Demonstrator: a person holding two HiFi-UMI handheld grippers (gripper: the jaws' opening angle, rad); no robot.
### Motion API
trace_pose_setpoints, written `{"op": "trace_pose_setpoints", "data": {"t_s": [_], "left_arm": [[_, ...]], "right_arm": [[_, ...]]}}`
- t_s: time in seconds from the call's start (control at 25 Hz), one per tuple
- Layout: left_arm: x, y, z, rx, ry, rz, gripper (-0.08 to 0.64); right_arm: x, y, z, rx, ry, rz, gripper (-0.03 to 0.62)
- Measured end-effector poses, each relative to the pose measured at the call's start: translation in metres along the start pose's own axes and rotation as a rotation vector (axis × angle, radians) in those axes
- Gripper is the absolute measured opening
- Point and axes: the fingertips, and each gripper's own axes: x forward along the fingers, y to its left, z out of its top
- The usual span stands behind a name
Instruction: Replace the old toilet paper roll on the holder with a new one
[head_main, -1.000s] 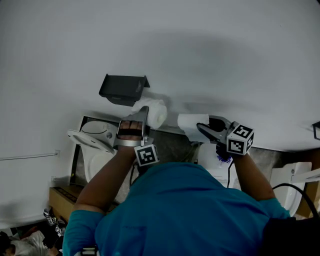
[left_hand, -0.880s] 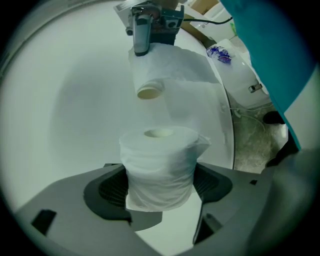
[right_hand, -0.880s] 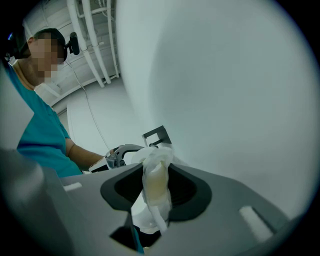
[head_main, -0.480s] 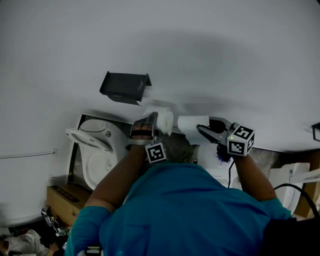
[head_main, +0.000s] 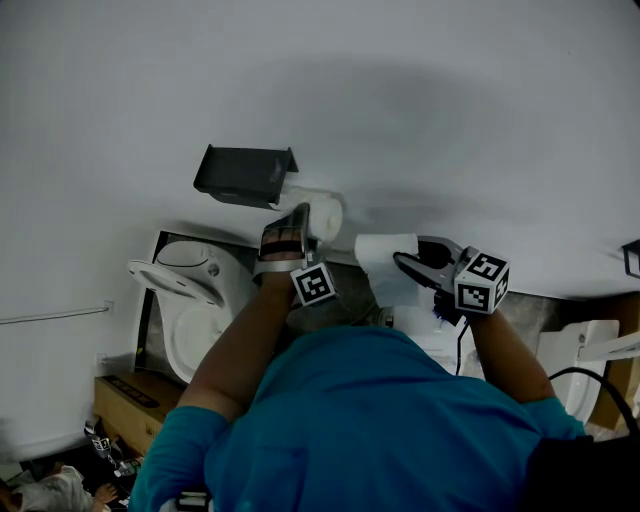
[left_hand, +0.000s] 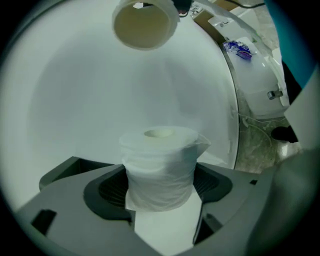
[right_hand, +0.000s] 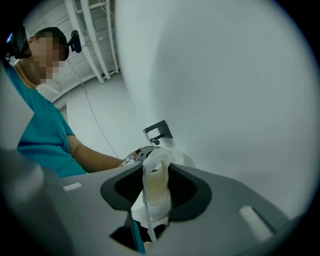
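Left gripper (head_main: 301, 226) clamps the full toilet paper roll (head_main: 324, 214), its edge just beside the wall holder (head_main: 243, 172) ahead. To its right, the right gripper (head_main: 402, 263) pinches the nearly spent roll (head_main: 384, 250); open wall (head_main: 430, 120) spreads beyond both.

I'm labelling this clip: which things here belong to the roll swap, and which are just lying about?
Job: holder; new roll in left gripper; old roll in right gripper.
Lying about: toilet; blue packet; brown box.
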Motion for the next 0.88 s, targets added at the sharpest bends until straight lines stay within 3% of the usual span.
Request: {"op": "trace_pose_setpoints", "data": {"t_s": [0.24,0.36,0.48,0.68,0.88], "left_arm": [[-0.005,0.021,-0.007,-0.056,0.031,0.017,0.402],[-0.011,0.028,-0.026,-0.034,0.075,0.086,0.402],[-0.026,0.021,-0.035,-0.026,0.078,0.062,0.402],[-0.047,0.036,-0.034,0.047,0.05,0.188,0.402],[-0.058,0.029,-0.035,0.152,-0.024,0.219,0.402]], "right_arm": [[0.003,0.0,0.007,-0.004,-0.012,0.009,0.132],[0.004,0.003,0.006,-0.005,-0.011,0.018,0.132],[0.006,0.004,0.005,-0.004,-0.008,0.026,0.132],[0.011,0.006,0.005,-0.003,-0.003,0.041,0.132],[0.016,0.009,0.002,-0.002,0.007,0.051,0.132]]}}
